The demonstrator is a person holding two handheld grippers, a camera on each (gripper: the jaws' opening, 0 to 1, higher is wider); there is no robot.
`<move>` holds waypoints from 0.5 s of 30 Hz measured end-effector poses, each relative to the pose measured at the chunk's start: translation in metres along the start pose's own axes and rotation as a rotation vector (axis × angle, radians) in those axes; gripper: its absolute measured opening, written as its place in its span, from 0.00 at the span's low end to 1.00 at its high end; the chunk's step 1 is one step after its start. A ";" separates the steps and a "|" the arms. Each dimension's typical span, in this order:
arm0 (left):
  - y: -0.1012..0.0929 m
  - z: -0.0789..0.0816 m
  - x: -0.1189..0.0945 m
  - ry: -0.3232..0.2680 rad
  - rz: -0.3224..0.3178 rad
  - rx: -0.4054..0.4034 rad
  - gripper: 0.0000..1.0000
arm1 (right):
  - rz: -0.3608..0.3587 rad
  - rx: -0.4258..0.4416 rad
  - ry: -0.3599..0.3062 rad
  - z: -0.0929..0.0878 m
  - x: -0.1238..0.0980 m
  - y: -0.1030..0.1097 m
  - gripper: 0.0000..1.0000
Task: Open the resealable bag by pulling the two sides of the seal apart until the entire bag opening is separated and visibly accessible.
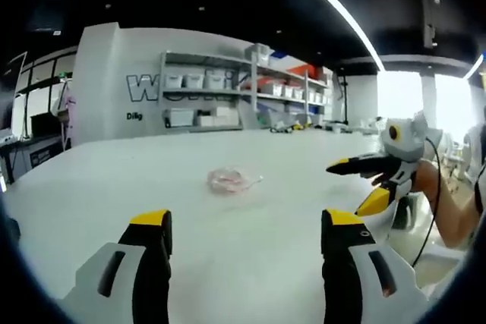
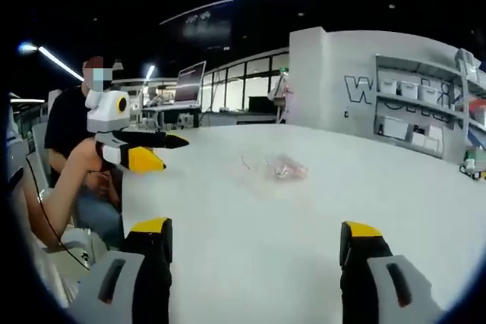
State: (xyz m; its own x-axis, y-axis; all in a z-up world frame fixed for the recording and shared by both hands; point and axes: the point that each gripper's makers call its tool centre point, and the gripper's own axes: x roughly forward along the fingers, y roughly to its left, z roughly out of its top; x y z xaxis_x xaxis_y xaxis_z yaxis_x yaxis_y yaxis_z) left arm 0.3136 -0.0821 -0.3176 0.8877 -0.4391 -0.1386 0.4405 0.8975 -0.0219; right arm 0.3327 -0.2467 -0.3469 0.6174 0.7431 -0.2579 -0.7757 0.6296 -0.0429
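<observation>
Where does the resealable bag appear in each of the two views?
Left gripper view: the resealable bag lies on the white table, slightly left of centre, beyond the open jaws.
Right gripper view: it lies on the table, right of centre, above the jaws.
Shared landmark: the grey shelving with white bins.

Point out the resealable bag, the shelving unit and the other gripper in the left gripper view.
resealable bag (image 1: 231, 180): left gripper view, middle of the crumpled clear plastic.
shelving unit (image 1: 228, 96): left gripper view, middle shelf.
right gripper (image 1: 357, 184): left gripper view, midway between its yellow fingertips.
</observation>
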 end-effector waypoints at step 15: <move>0.011 -0.004 -0.006 -0.023 0.047 -0.030 0.89 | -0.005 -0.013 0.017 -0.006 0.002 0.006 0.99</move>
State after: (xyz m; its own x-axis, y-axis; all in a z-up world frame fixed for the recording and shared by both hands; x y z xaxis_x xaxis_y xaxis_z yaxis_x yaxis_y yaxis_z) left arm 0.3125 -0.0690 -0.3206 0.9102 -0.3972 -0.1172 0.3945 0.9177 -0.0460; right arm 0.3288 -0.2429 -0.3533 0.6193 0.7357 -0.2744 -0.7742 0.6304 -0.0569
